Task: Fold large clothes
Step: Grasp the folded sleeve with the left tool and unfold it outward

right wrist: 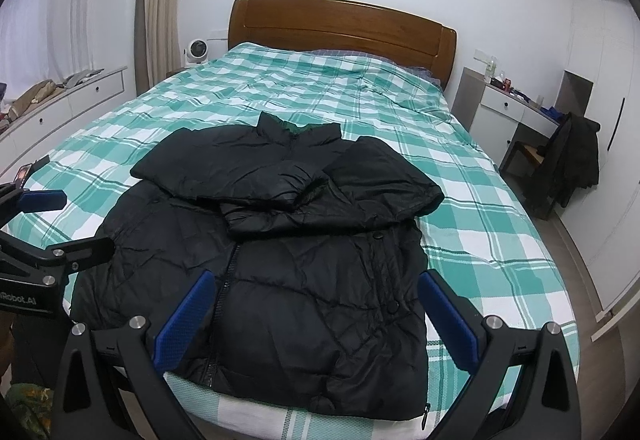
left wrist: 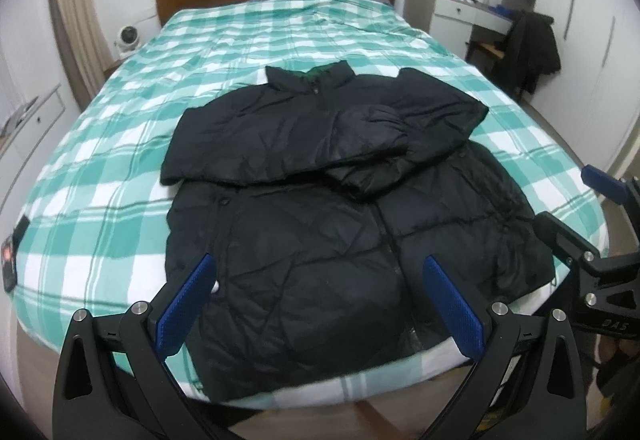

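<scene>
The black coat (left wrist: 320,240) lies flat on the bed (left wrist: 100,168), just ahead of both sets of fingers, sleeves crossed over its chest for folding. The left gripper (left wrist: 316,304) and right gripper (right wrist: 316,316) hang wide open, holding nothing, probably ready to grab the bottom edge.

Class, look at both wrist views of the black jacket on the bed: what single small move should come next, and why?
Probably lower both open grippers, left and right, to the near hem of the black jacket. Both sleeves already lie folded across its chest, the body lies unfolded on the bed, and neither gripper holds anything.
</scene>
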Demonstrator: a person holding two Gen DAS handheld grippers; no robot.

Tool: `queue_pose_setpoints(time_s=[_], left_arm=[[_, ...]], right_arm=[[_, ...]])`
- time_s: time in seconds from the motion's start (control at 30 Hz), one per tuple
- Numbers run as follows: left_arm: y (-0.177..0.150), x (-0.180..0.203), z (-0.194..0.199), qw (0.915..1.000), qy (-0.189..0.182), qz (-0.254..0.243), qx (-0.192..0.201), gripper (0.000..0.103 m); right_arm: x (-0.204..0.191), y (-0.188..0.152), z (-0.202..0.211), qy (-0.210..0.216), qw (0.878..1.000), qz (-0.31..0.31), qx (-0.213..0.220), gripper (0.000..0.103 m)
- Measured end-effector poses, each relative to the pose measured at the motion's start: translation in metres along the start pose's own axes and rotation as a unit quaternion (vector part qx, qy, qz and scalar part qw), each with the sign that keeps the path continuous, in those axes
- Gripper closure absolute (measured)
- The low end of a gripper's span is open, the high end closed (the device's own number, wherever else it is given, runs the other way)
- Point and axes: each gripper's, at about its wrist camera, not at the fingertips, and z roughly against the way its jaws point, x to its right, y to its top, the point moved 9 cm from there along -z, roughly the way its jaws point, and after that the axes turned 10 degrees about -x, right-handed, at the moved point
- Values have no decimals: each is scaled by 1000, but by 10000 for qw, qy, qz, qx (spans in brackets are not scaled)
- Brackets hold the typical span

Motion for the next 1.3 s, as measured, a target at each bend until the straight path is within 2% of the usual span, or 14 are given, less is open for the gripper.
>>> queue_pose_setpoints(time_s=[0.13,0.27,0.4,0.5,0.6,0.63,0.67,0.7,0.77,0.83,0.87,1.03,1.2,1.3], left_arm=[[23,8,-15,9993,-256,-246,-117,0],[65,34,-36,9955,-574,-739,-149,0],[109,70,-76,9889,-757,-1260,-205,0],[128,89,-125,9842,-787,-1470,-598,1],[132,94,-174,9806,-609,-1557,-1022,2],[131,92,-185,9801,-575,-1537,-1120,9],[130,91,-195,9794,-608,-1493,-1214,22],[130,89,-199,9793,-736,-1411,-1248,28],[133,84,-193,9812,-999,-1228,-1107,56],[134,77,-182,9828,-1084,-1110,-1005,70],[135,70,-169,9841,-1135,-1034,-891,74],[140,13,-97,9908,-1214,-523,-283,75],[136,-98,-21,9930,-1036,434,360,75],[117,-179,16,9882,-725,1173,664,75]], right_arm=[[7,-4,-5,4,9999,-114,-51,0],[16,-9,-9,11,9997,-233,-86,0],[29,-16,-9,-54,9993,-341,-115,0],[42,-23,-10,-139,9988,-453,-157,0],[56,-30,-12,-251,9978,-568,-250,0],[59,-33,-13,-282,9974,-595,-285,0],[64,-36,-14,-326,9970,-624,-330,0],[67,-38,-15,-358,9966,-645,-357,0],[72,-41,-17,-410,9959,-689,-413,0],[75,-42,-20,-423,9956,-706,-454,0],[74,-41,-22,-402,9958,-687,-458,0],[44,-21,-32,93,9995,-165,-245,0],[2,6,-43,431,9977,528,-10,0],[-35,28,-58,613,9907,1211,122,0]])
